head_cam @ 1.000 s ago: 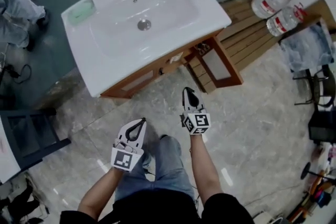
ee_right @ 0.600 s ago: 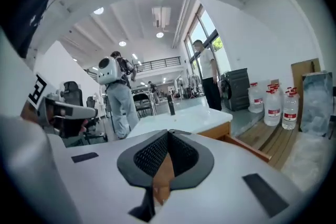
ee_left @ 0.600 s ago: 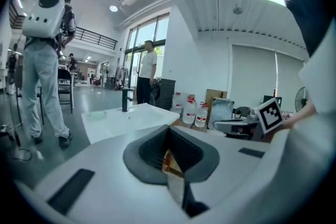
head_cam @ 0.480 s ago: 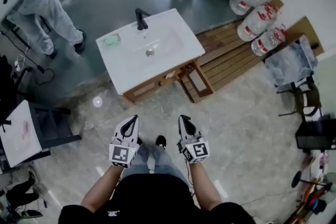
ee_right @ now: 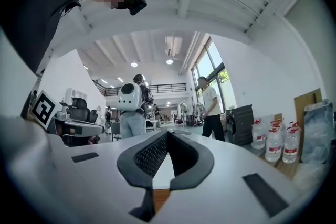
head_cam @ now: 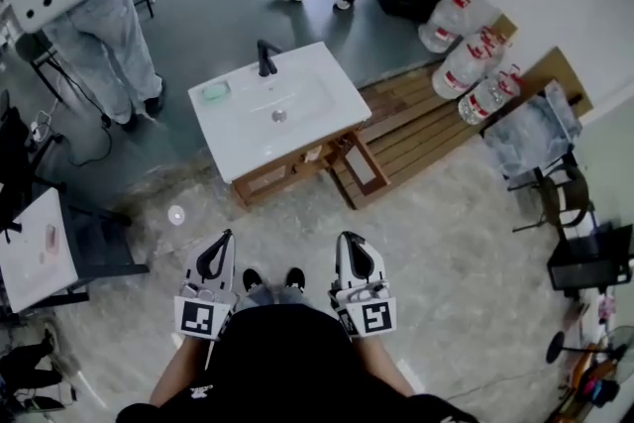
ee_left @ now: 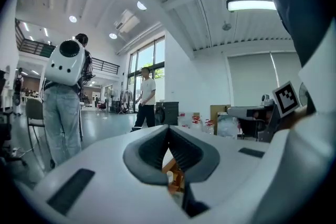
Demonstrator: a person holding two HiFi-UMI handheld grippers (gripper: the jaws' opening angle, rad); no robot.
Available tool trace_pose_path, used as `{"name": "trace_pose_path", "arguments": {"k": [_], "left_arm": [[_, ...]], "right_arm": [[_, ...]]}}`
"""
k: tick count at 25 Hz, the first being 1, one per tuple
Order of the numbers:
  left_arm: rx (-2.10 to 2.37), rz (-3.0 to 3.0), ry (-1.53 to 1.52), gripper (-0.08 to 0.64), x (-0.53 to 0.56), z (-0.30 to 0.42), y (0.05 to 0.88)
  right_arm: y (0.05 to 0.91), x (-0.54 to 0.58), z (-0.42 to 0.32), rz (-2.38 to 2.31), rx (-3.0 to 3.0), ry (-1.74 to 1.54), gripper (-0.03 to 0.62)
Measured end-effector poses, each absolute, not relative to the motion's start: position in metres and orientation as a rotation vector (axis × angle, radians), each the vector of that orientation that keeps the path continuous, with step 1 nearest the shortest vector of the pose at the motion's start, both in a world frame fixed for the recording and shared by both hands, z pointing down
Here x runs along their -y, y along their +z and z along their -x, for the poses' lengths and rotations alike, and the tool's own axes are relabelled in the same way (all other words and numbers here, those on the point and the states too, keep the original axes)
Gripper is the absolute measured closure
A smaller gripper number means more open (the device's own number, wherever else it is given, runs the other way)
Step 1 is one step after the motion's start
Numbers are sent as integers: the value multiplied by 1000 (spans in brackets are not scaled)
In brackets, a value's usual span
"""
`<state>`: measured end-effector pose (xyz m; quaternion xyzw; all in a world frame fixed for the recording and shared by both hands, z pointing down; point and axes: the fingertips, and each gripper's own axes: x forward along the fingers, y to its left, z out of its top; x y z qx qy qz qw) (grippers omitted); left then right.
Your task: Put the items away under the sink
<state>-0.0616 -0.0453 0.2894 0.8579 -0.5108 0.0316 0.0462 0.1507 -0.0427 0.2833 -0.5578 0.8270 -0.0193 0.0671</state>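
Two grippers side by side, near the person's shoes: left gripper (head_cam: 219, 247) and right gripper (head_cam: 351, 247), each with jaws pressed together on nothing. One white sink (head_cam: 297, 129) stands farther off, well apart from both, with one green pad (head_cam: 214, 91) on its rim left of one black tap (head_cam: 265, 57). One cabinet door (head_cam: 359, 168) stands open below; the contents are too small to tell. Three water bottles (head_cam: 474, 57) lie far right.

The sink (head_cam: 317, 104) is glossy white, its tap (head_cam: 265, 59) matt black, the cabinet (head_cam: 269, 181) wood. Pale floor (head_cam: 466, 243) tiles shine like polished stone. The bottles (head_cam: 466, 64) are clear plastic. The right claw (ee_right: 167, 134) has smooth white shells and ribbed grey pads (ee_right: 152, 155).
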Motion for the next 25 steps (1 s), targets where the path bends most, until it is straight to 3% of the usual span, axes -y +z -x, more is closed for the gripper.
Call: {"name": "trace_pose_path", "arguments": {"k": [25], "left_arm": [[1659, -2649, 23, 552, 51, 70, 265]], "right_arm": [[269, 40, -171, 1743, -2428, 23, 581]]}}
